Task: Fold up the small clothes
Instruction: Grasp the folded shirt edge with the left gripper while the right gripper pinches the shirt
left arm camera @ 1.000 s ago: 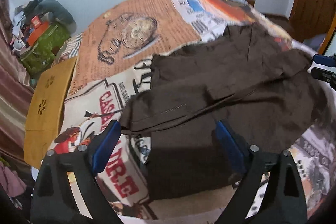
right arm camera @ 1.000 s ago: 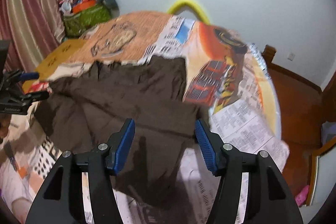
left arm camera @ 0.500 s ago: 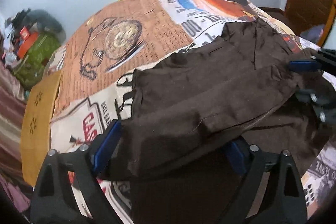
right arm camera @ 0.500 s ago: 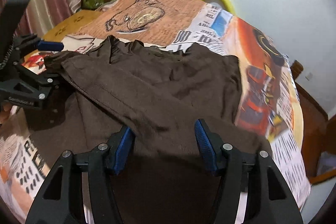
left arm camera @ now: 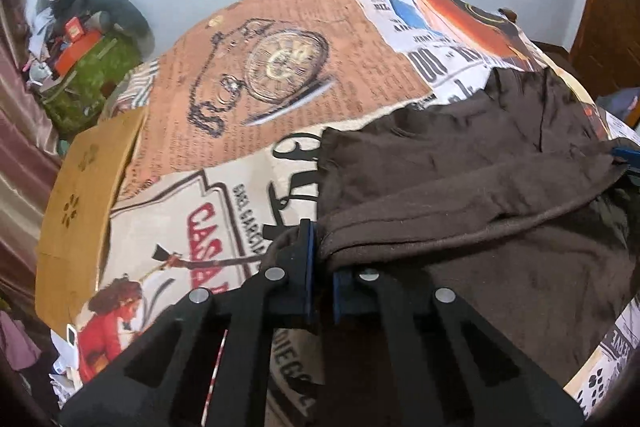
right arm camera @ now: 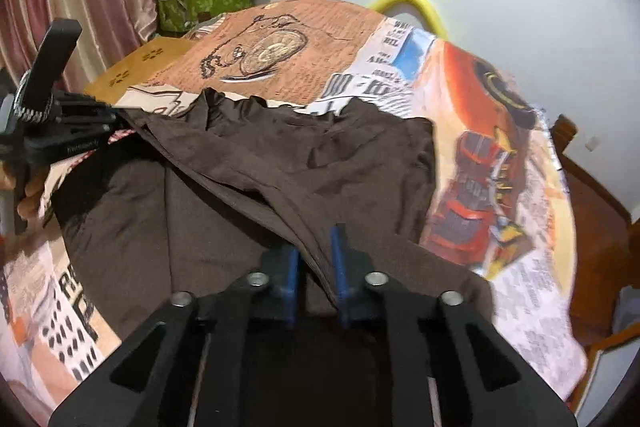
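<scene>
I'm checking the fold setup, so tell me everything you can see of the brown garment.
The brown garment is dark, matte, soft-looking cloth, creased, lying spread on the printed bed cover. One stitched hem edge is raised off the rest as a ridge running between the two claws. The left claw is shut on that edge at one end. The right claw has the edge between its pads and is closing on it. What kind of garment it is cannot be told.

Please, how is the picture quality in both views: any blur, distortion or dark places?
Left wrist view: strong fisheye curving, dark corners, brown garment reasonably sharp. Right wrist view: same curving, printed cloth smeared at the right edge, deep shadow under the garment near the claw.
</scene>
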Demonstrator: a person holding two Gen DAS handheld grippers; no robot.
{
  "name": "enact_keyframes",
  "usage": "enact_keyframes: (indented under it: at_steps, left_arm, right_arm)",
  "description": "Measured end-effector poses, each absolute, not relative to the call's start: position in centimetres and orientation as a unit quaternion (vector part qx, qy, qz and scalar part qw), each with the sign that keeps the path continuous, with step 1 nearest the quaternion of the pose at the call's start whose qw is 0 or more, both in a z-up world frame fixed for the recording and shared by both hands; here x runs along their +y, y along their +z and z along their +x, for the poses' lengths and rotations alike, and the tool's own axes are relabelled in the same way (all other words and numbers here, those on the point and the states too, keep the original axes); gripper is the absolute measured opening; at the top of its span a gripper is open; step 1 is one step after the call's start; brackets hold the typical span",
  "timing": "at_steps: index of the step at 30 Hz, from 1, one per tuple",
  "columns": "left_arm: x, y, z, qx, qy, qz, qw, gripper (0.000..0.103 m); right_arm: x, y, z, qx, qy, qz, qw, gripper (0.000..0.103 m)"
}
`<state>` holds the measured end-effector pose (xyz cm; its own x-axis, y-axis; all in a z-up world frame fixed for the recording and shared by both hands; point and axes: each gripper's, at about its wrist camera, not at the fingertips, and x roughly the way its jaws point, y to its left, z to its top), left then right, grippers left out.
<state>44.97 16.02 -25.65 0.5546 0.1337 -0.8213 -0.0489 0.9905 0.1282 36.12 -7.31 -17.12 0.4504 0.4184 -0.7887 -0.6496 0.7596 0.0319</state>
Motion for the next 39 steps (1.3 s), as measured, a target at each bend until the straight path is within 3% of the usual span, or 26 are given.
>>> enact_keyframes:
  at_steps: [12,14,16,29,31,33,35,39]
  left_arm:
    - [16.4,-24.9,44.6,0.458,0.054,0.05,0.886,0.005]
    - [16.3,-24.9,44.5,0.456,0.054,0.056,0.886,0.005]
    - [16.2,-25.1,44.5,0.458,0.054,0.058,0.885,0.005]
    - [15.7,-26.9,44.2,0.479,0.052,0.066,0.874,0.005]
    - [15.8,-26.9,44.1,0.478,0.054,0.064,0.875,0.005]
    - [16.0,-26.8,44.0,0.476,0.056,0.061,0.876,0.005]
    - [16.1,-26.5,43.8,0.472,0.057,0.06,0.878,0.005]
    - [16.4,-24.9,43.5,0.451,0.06,0.06,0.888,0.005]
  right_arm:
    - [-9.9,-18.7,36.7,0.441,0.294,-0.159,0.833,0.024]
    - [-10.9,-18.1,36.4,0.438,0.295,-0.136,0.838,0.046]
    - [-12.0,-17.8,35.8,0.427,0.304,-0.118,0.843,0.056]
    - [-8.8,-19.5,36.1,0.417,0.303,-0.198,0.834,0.055]
    - [-8.2,-19.7,36.1,0.412,0.308,-0.21,0.832,0.05]
    - [-7.6,-19.8,36.2,0.409,0.313,-0.219,0.829,0.038]
    - [-7.2,-19.8,36.2,0.408,0.303,-0.229,0.83,0.012]
    - [-7.8,-19.0,36.0,0.401,0.305,-0.212,0.838,0.006]
